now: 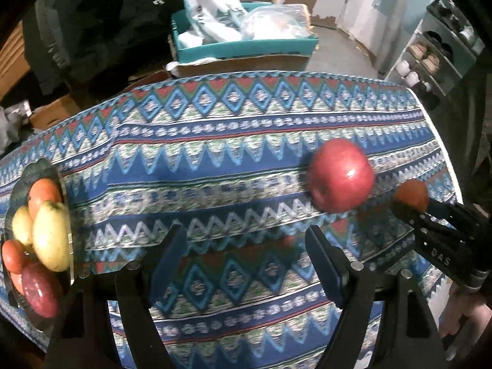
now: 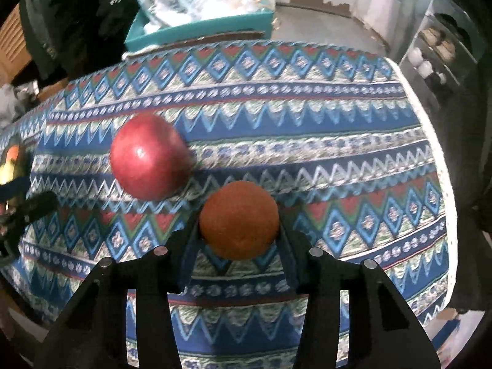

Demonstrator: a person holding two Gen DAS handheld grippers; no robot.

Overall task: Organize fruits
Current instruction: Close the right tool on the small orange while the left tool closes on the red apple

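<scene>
1. The right gripper (image 2: 239, 240) is clamping an orange (image 2: 239, 220) between its two fingers, over the patterned tablecloth (image 2: 307, 129) toward the table's right edge.
2. A red apple (image 2: 150, 156) is sitting on the cloth just beside the orange, up and to its left; whether they touch I cannot tell.
3. The left gripper (image 1: 246, 258) is hanging with its jaws standing wide, nothing between them, over bare cloth near the table's middle.
4. A plate (image 1: 46, 166) is sitting at the table's left edge, carrying piled fruit: two yellow ones (image 1: 50, 235), oranges (image 1: 44, 195) and a second red apple (image 1: 41, 289).
5. A teal box (image 1: 246, 46) of bags is standing beyond the far edge.
6. A person's hand (image 1: 470, 323) is gripping the right tool's handle.
</scene>
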